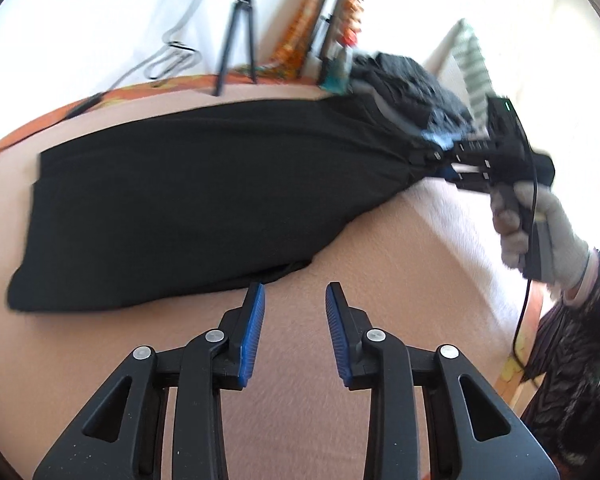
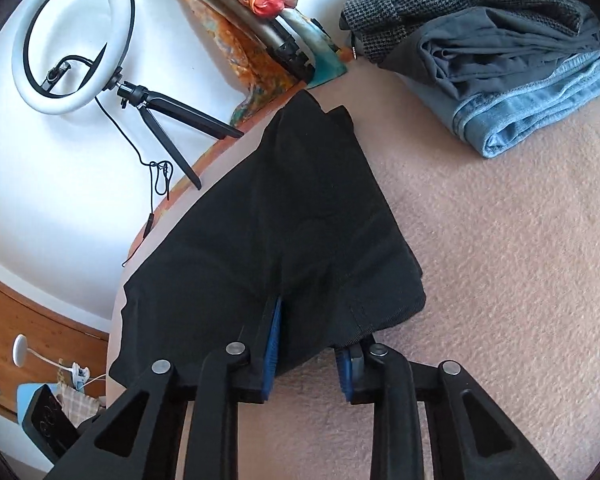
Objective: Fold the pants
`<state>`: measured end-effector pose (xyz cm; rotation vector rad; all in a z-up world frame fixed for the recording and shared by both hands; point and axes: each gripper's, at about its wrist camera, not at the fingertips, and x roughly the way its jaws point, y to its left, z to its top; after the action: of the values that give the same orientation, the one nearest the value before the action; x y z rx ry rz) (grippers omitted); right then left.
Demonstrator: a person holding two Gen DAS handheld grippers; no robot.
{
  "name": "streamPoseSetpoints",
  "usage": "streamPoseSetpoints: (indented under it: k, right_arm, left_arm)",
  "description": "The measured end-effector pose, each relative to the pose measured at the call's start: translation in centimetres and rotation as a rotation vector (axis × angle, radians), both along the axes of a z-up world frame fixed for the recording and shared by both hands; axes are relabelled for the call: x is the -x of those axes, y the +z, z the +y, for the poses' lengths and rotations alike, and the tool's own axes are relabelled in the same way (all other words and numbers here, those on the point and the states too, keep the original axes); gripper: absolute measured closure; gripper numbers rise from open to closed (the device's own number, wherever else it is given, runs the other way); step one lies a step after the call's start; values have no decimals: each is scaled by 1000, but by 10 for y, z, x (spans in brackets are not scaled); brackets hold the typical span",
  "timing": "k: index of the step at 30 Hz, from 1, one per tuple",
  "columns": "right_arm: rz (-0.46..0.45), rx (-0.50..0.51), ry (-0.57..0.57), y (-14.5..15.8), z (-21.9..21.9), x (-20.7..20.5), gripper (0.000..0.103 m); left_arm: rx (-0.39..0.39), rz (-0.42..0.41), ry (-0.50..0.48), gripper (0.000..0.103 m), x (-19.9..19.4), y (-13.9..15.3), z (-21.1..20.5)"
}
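The black pants (image 1: 188, 192) lie on a pinkish blanket (image 1: 300, 360). My left gripper (image 1: 296, 300) is open and empty, just in front of the pants' near edge. My right gripper (image 1: 440, 164) shows at the right of the left wrist view, gripping the pants' right end and lifting it. In the right wrist view the pants (image 2: 284, 220) drape over and between the fingers of the right gripper (image 2: 312, 344). The jaws there stand partly apart with cloth bunched between them.
A stack of folded clothes (image 2: 500, 60), with jeans at the bottom, lies at the far right of the blanket (image 2: 500, 280). A ring light on a tripod (image 2: 72, 40) stands against the white wall. Coloured cloth (image 2: 236, 52) lies at the blanket's far edge.
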<state>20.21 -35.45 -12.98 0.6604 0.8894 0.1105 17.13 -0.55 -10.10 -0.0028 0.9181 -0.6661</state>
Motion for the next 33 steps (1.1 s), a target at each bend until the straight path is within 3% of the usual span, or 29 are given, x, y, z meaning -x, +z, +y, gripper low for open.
streamPoseSetpoints:
  k: [2,7,10,15,23,29,33]
  right_arm:
    - [-9,28,-2,7,2,6,74]
    - [-42,149,-20,29,8,22,70]
    - [-85,186,-78,41,-2,36,64]
    - [-139,158,-28,55,0,37,64]
    - [-227,111,218,75,47,9,64]
    - [-299,172,414,98,96,-29,63]
    - [-328,242,560,107,141,-64,57]
  left_arm:
    - [45,10,101,53,1,8,25]
    - [269,94,380,52,-3,10,101]
    - [291,128,466,52,-10,-1,123]
    - [272,187,506,52,-29,-20,128]
    - [246,193,507,52,-40,-27,116]
    - [276,189,539,52,-43,-30,125]
    - [303,190,548,52,-47,-32,129]
